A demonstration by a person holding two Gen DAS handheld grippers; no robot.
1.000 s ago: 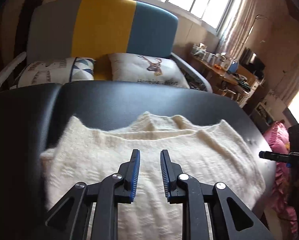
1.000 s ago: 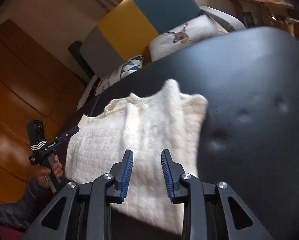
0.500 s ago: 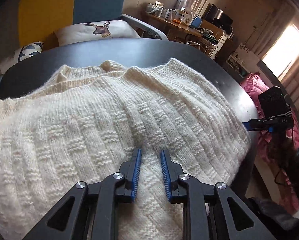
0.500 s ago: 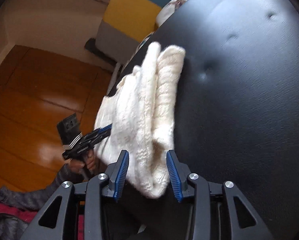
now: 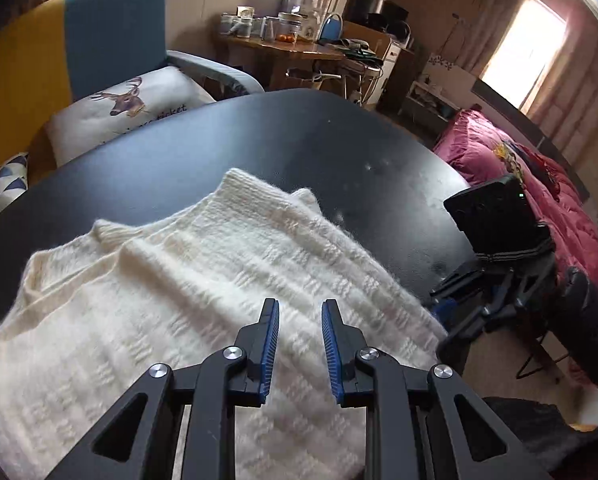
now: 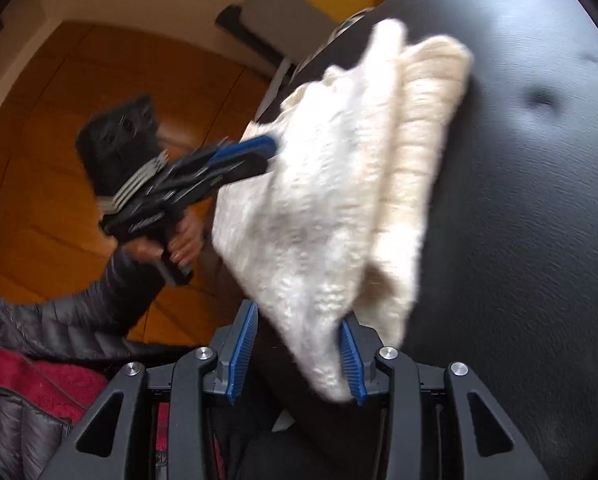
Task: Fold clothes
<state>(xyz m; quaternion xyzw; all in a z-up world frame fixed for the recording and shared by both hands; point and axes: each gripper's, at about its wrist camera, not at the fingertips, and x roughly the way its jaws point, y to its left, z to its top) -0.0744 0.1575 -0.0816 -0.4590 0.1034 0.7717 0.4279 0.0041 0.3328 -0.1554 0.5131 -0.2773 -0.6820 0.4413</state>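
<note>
Right gripper (image 6: 295, 354), black frame with blue ribbed pads: jaws set wide, a corner of the cream knitted sweater (image 6: 339, 184) lying between them and against one pad; not closed on it, no grip made.
Left gripper (image 5: 299, 344), same make: jaws parted with a narrow gap, nothing between the pads, poised just above the sweater's near portion.
Cream knitted sweater, chunky textured wool: spread on the black padded tabletop (image 5: 259, 148), neck end toward the table's far side, one side already doubled over and its near corner overhanging the table's edge at the right gripper.
Also near the table: blue-and-yellow armchair (image 5: 99, 48) with deer-print cushion (image 5: 135, 108), beyond its far edge; pink bedding (image 5: 511, 152), off to one side.
Step in hand, as judged: taking hold of the near hem corners for a fold.
Next move calls for: closing the right jaws on the corner, setting the left onto the hem and pinching, then carrying both toward the neck end, evenly.
</note>
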